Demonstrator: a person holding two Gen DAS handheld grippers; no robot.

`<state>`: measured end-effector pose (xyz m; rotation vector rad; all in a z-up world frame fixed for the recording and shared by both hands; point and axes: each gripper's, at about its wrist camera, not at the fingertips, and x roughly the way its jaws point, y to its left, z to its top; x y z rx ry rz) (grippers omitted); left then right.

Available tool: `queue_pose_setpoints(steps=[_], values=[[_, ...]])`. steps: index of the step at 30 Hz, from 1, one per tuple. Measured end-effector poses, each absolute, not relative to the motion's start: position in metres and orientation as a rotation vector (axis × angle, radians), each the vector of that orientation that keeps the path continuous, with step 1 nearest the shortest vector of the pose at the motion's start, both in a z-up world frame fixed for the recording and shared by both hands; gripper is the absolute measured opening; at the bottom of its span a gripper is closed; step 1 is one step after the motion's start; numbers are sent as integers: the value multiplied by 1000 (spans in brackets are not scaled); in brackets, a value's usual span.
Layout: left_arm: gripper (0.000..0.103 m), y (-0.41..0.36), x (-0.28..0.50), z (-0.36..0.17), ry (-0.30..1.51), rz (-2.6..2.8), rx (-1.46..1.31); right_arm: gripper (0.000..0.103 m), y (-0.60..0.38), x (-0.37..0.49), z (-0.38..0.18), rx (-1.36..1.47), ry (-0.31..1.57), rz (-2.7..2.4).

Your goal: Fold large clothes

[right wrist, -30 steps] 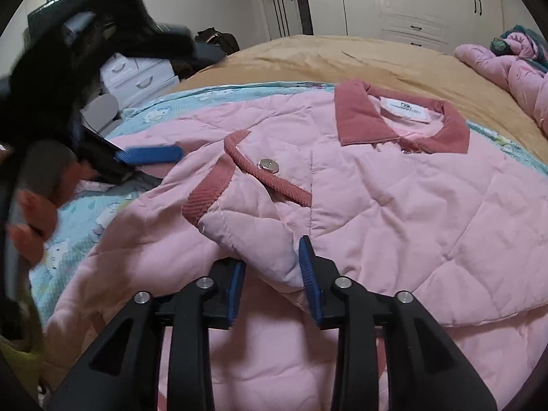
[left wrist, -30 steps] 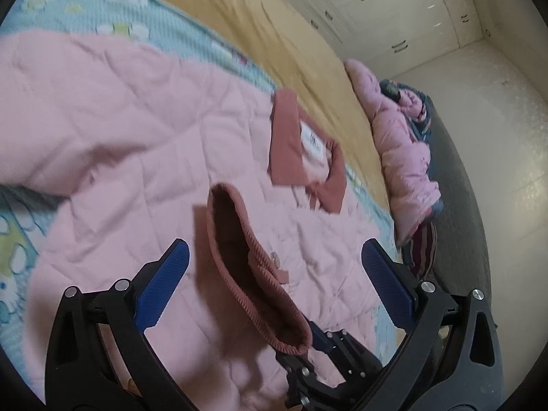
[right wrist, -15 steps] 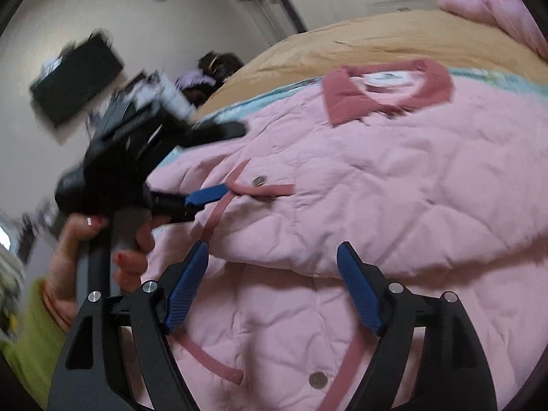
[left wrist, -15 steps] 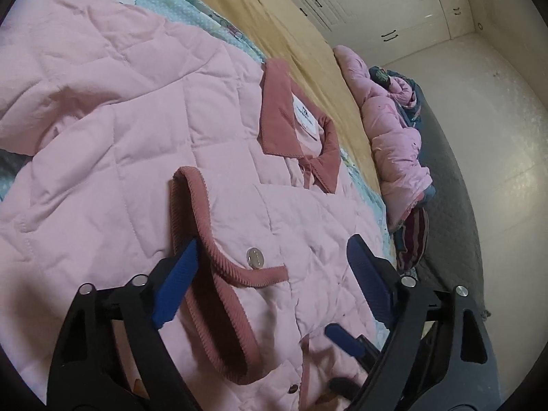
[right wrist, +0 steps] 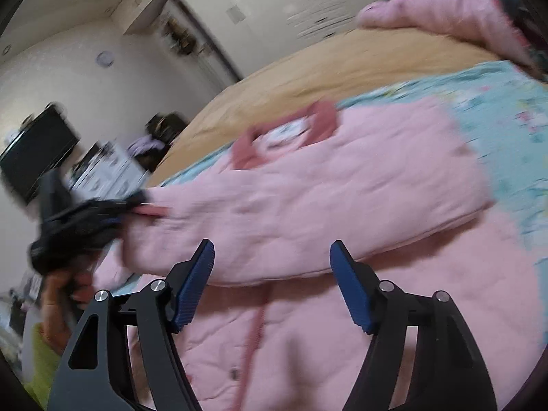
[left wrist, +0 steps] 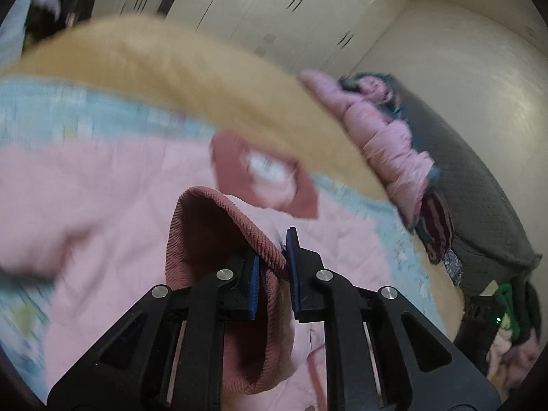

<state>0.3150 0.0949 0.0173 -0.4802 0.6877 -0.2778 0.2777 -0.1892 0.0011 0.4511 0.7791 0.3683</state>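
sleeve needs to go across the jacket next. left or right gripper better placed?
Left. The left gripper is already shut on the sleeve cuff, so it can likely carry it over. The right gripper is open and holds nothing above the pink jacket.

Motion blur smears the pink jacket (left wrist: 102, 205) and its collar label (left wrist: 263, 166), so the print cannot be read. The left gripper (right wrist: 116, 210) is a dark smudge, and the hand (right wrist: 65, 287) under it is half hidden.
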Motion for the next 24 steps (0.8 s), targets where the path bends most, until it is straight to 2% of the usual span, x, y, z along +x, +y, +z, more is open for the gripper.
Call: queue_pose_setpoints(steps=[3, 6, 10, 17, 24], values=[[7, 98, 319, 48, 616, -270, -433, 69, -216, 290, 13, 450, 752, 277], [7, 103, 330, 49, 612, -240, -411, 69, -231, 311, 22, 430, 742, 223], [6, 112, 339, 19, 659, -177, -402, 69, -225, 344, 16, 349, 784, 202], [6, 121, 346, -32, 733, -74, -379, 69, -200, 389, -32, 216, 917, 187], [6, 130, 357, -71, 817, -12, -371, 69, -211, 408, -72, 237, 1016, 135]])
